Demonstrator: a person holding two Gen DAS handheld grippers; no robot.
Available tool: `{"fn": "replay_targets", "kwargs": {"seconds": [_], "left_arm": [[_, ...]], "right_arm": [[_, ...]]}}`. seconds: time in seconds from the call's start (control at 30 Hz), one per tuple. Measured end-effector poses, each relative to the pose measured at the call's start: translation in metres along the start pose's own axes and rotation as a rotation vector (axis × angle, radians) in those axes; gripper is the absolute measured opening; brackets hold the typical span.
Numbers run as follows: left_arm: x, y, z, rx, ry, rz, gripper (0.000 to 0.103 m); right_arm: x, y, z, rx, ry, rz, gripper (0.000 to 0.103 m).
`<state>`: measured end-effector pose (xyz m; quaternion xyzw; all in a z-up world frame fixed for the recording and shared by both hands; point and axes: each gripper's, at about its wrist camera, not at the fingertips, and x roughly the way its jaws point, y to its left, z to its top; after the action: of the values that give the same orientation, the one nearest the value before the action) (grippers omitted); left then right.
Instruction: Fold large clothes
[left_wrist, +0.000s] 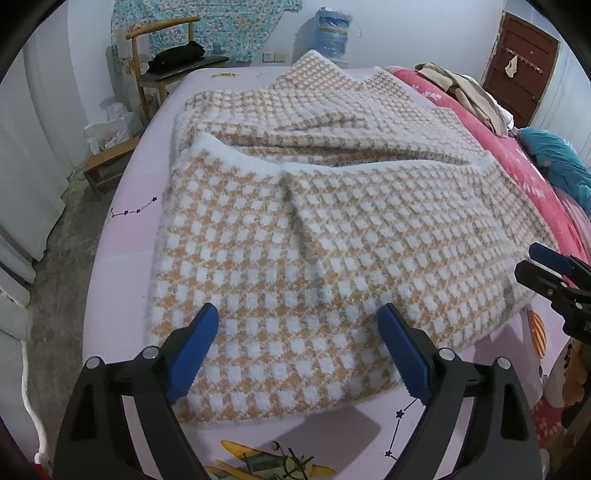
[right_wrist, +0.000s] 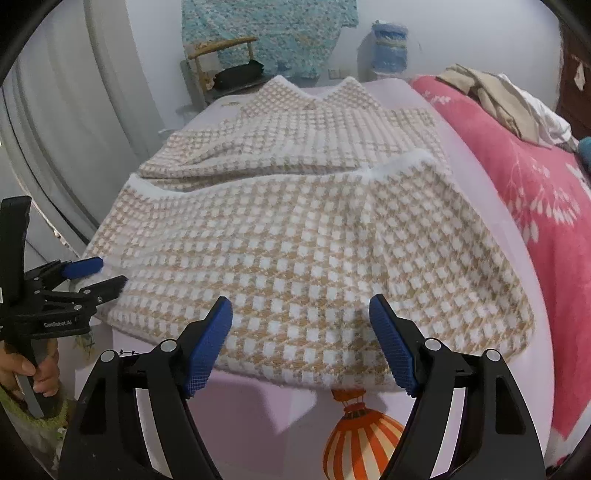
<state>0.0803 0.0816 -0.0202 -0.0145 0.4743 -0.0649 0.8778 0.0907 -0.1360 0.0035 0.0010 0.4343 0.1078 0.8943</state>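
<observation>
Checked sweater (left_wrist: 295, 229) spread on pink bedsheet (left_wrist: 125, 258), lower part folded up over body, white hem band at 12 o'clock of fold.

Left gripper (left_wrist: 299, 350) over sweater's near edge, at 6 o'clock of left view; blue pads (left_wrist: 195, 347) wide apart, nothing between them.

Right gripper (right_wrist: 301, 339) over near edge too, jaws spread, gripping nothing.

Hand (right_wrist: 40, 373) holds left gripper's handle at 8 o'clock in right view.

Red blanket (right_wrist: 535, 192) at 3 o'clock, wooden chair (left_wrist: 162, 55) at 11.

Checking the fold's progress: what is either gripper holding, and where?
Nothing. The left gripper and right gripper stand open over the sweater's near edge.
</observation>
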Motion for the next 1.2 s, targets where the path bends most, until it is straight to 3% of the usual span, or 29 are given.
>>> {"fn": "replay_targets", "kwargs": {"seconds": [0.23, 0.53, 1.2], "left_arm": [[0.004, -0.004, 0.0, 0.011, 0.006, 0.022, 0.091], [0.007, -0.006, 0.002, 0.011, 0.011, 0.045, 0.094], [0.008, -0.007, 0.002, 0.012, 0.011, 0.046, 0.095]], "right_arm": [[0.003, -0.004, -0.002, 0.022, 0.012, 0.002, 0.074], [0.013, -0.002, -0.008, 0.011, 0.043, -0.005, 0.086], [0.016, -0.008, -0.006, 0.024, 0.06, 0.01, 0.089]]}}
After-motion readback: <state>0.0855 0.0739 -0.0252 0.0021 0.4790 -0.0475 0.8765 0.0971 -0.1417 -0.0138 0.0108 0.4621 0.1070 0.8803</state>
